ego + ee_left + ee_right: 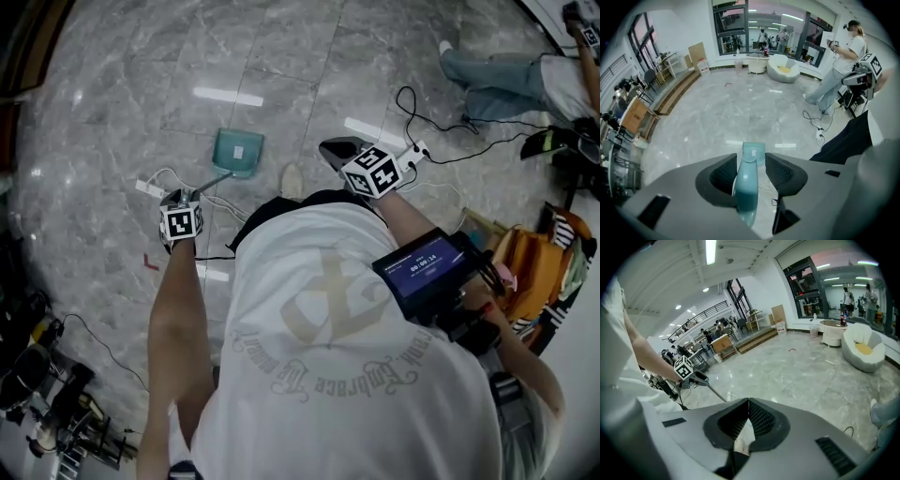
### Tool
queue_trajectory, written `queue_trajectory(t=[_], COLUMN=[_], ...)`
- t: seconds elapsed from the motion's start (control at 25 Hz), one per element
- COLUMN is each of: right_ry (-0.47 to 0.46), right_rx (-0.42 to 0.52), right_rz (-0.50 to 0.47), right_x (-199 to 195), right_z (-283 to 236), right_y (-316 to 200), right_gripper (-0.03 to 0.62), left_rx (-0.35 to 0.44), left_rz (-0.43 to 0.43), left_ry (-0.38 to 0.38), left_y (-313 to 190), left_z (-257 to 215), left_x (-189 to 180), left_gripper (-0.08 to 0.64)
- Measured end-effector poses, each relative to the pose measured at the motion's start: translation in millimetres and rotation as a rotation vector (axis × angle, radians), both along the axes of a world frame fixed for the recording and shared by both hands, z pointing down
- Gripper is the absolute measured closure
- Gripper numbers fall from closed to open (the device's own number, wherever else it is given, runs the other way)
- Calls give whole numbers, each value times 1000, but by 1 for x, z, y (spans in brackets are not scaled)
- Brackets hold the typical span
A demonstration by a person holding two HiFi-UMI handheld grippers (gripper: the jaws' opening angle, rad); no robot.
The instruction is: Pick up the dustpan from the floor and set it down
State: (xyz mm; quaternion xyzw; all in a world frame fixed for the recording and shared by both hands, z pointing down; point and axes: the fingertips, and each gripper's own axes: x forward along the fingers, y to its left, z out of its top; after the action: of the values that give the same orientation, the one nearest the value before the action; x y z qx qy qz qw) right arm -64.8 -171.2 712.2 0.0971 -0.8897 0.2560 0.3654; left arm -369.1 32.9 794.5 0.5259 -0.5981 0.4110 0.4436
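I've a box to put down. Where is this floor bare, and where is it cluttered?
Bare: the marble floor beyond the dustpan, as far as the other person's legs, and left of the dustpan. Crowded: black cables right of it, the white power strip by the left gripper, equipment at lower left.

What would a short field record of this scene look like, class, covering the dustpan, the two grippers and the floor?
dustpan: teal, pan end down on the floor, handle rising
left gripper: jaws apart, handle between them, not clamped
right gripper: jaws together, empty
floor: grey marble tiles, cables lying on it
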Motion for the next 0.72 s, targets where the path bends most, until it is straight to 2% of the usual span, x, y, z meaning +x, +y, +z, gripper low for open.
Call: queue_trajectory(t=[0.4, 0.72], right_ry=[-36, -48], right_rx=[-9, 52], right_rz=[-24, -95], right_x=[-17, -39], right_z=[-11, -29], right_y=[9, 68], right_gripper=[575, 575], left_rx=[87, 264], left_rz=[25, -63], left_ry=[-18, -3], left_y=[-9, 44], left_z=[-40, -78], left_x=[2, -2], left_gripper=[368, 370])
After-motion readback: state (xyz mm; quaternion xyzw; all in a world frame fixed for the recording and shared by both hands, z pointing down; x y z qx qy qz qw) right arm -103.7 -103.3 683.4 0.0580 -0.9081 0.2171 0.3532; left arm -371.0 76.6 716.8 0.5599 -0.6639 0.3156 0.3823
